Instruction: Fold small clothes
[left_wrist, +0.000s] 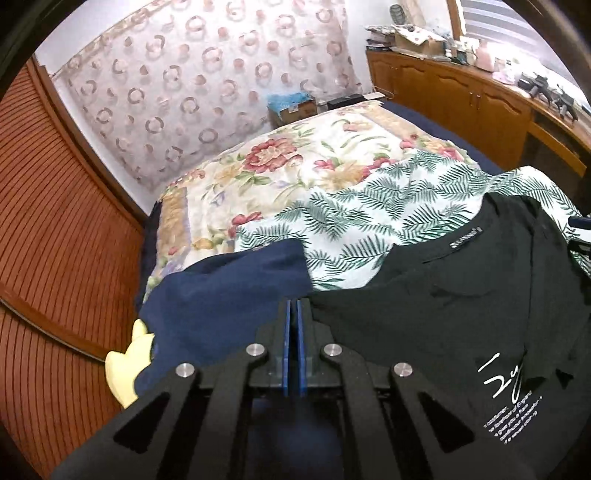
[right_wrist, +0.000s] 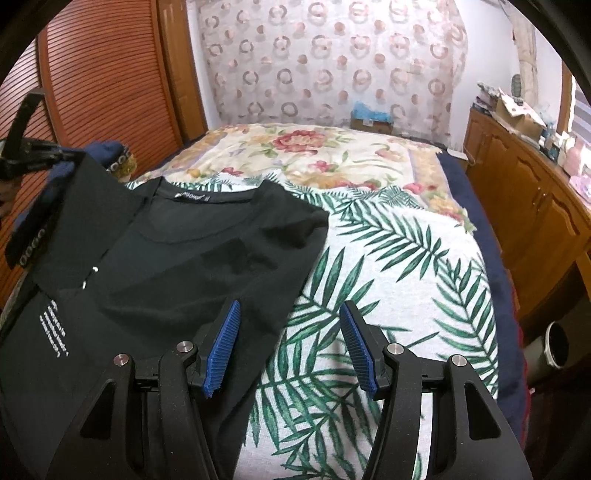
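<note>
A black T-shirt (right_wrist: 192, 266) with white print lies on a palm-leaf sheet (right_wrist: 388, 266) on the bed, its right side folded inward. It also shows in the left wrist view (left_wrist: 461, 306). My left gripper (left_wrist: 294, 306) is shut on the shirt's left edge and lifts that sleeve flap; it appears at the far left of the right wrist view (right_wrist: 55, 157). My right gripper (right_wrist: 290, 332) is open and empty, low over the shirt's right edge and the sheet.
A navy garment (left_wrist: 221, 295) and a yellow object (left_wrist: 127, 369) lie at the bed's left. A floral bedspread (right_wrist: 314, 155) covers the far bed. A slatted wooden wardrobe (left_wrist: 55, 240) stands left, a cluttered wooden cabinet (right_wrist: 524, 192) right, a dark cup (right_wrist: 554, 347) on the floor.
</note>
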